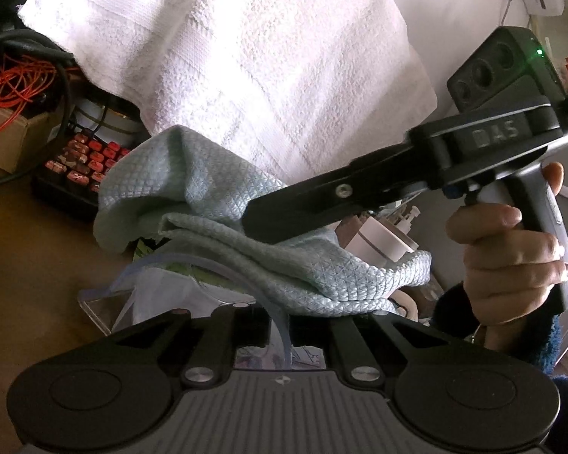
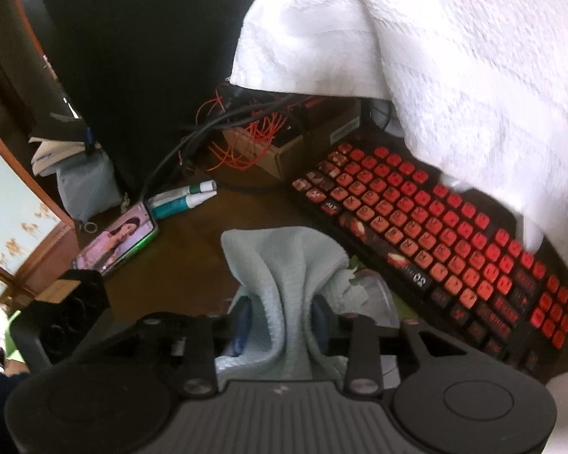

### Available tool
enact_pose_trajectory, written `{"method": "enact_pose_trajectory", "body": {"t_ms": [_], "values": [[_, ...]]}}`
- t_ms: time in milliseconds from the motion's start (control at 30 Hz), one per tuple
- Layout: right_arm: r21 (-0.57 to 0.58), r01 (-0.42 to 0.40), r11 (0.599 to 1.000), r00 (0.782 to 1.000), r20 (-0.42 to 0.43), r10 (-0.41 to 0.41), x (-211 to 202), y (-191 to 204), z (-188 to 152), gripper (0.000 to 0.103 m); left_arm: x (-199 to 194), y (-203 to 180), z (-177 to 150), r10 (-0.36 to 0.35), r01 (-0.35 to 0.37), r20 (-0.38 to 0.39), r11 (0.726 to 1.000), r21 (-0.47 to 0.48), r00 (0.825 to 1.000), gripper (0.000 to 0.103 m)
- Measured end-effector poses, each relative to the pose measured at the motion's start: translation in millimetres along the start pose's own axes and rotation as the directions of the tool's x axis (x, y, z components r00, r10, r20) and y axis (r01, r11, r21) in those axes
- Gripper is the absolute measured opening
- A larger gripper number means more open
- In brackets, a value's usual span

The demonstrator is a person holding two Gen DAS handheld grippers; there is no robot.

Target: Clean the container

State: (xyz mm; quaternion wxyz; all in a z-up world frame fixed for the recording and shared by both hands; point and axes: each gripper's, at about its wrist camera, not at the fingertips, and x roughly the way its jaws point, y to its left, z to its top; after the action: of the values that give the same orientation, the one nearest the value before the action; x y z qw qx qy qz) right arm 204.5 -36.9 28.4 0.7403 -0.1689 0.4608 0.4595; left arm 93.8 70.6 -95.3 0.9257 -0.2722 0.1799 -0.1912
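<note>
A white towel (image 1: 246, 56) drapes over the back of the desk (image 1: 30, 234), above a red-keyed keyboard (image 2: 454, 234). In front of these, a pale blue cleaning cloth (image 1: 216, 204) is pushed over and into the clear plastic container (image 1: 132, 299), which sits on the desk just beside the keyboard's near edge.

**Step in hand (judged):** wiping the container's inside. The left gripper (image 1: 280, 336) appears to pinch the container's rim between its 2 fingers, steadying it, though the fingertips are partly hidden by the cloth. The right gripper (image 2: 282, 321) is clamped on a gathered fold of the cloth. To do this well, the held fold should be pressed against the wall and swept round the curve while the left grip stays firm, since a thin clear wall would likely flex or slide. Loose cloth edges hanging outside could drag on the keyboard.

**Views compared:** only the left wrist view shows the right gripper's body and the hand (image 1: 511, 257) around its handle, plus the container's rim. Only the right wrist view shows the blue pads (image 2: 242, 325) squeezing the cloth, a lit phone (image 2: 117, 242), and 2 tubes (image 2: 185, 198) on the desk.
</note>
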Motion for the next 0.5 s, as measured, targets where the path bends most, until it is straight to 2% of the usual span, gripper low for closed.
{"method": "enact_pose_trajectory", "body": {"t_ms": [100, 267, 300, 333, 400, 500], "values": [[0.006, -0.006, 1.000, 1.000, -0.006, 0.006, -1.9, 0.8, -1.0, 0.048, 0.0, 1.2, 0.1, 0.001, -0.001, -0.001, 1.000, -0.004, 1.000, 0.007], [-0.027, 0.029, 0.999, 0.999, -0.015, -0.029, -0.1, 8.7, -2.2, 0.047, -0.3, 2.9, 0.6, 0.000, 0.000, 0.000, 1.000, -0.014, 1.000, 0.007], [-0.037, 0.046, 0.998, 0.999, -0.016, -0.046, 0.6, 11.1, -2.6, 0.039, -0.1, 3.8, 0.7, -0.004, 0.004, -0.002, 1.000, -0.019, 1.000, 0.007], [-0.045, 0.076, 0.996, 0.997, -0.010, -0.076, 0.7, 13.3, -3.1, 0.024, -0.6, 3.5, 0.4, -0.007, 0.007, 0.001, 1.000, -0.016, 1.000, 0.007], [-0.048, 0.114, 0.992, 0.993, -0.004, -0.114, -0.2, 15.5, -4.3, 0.018, -1.6, 2.8, -0.2, -0.013, 0.013, 0.008, 1.000, -0.008, 1.000, 0.007], [-0.026, 0.103, 0.994, 0.995, -0.009, -0.103, -1.4, 12.5, -3.6, 0.017, -3.4, 1.9, -0.8, -0.023, 0.023, 0.014, 1.000, -0.001, 1.000, 0.007]]}}
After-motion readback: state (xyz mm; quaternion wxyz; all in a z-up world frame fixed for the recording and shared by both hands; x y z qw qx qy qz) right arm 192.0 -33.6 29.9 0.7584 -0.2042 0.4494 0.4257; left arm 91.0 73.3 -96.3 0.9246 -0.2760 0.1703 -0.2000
